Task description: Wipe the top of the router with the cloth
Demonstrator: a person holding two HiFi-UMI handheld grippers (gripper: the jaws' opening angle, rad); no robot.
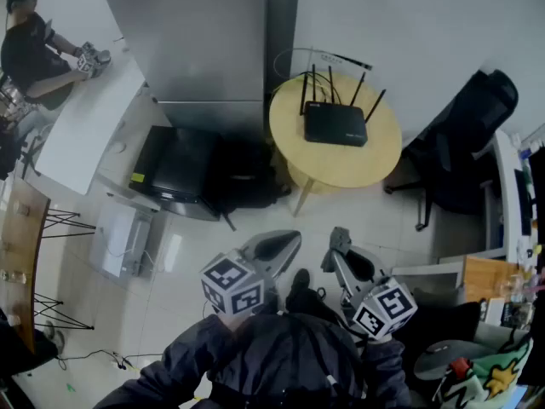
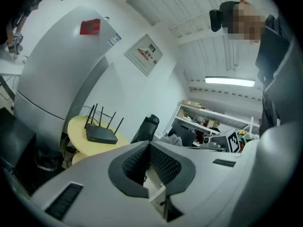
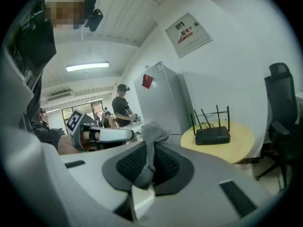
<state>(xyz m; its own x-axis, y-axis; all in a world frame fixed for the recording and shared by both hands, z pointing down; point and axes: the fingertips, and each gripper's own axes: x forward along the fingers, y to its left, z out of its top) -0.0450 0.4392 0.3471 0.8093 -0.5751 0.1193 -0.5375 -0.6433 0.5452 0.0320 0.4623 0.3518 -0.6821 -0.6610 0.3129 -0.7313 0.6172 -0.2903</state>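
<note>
- My right gripper [image 3: 149, 148] pinches the grey cloth [image 3: 152, 132] between its jaws.
- My left gripper [image 2: 147, 150] has its jaws pressed together, empty.
- The router [image 1: 335, 124] sits on the round table [image 1: 375, 164], well apart from both.

Operator with two handheld tools.
Dark jacket [image 1: 281, 360], long sleeves [image 1: 162, 375]; left tool [image 1: 283, 245] and right tool [image 1: 342, 244] in pale grey shells, black ribbed pads [image 2: 163, 163], each with a white cube [image 1: 232, 286] bearing black square markers.
</note>
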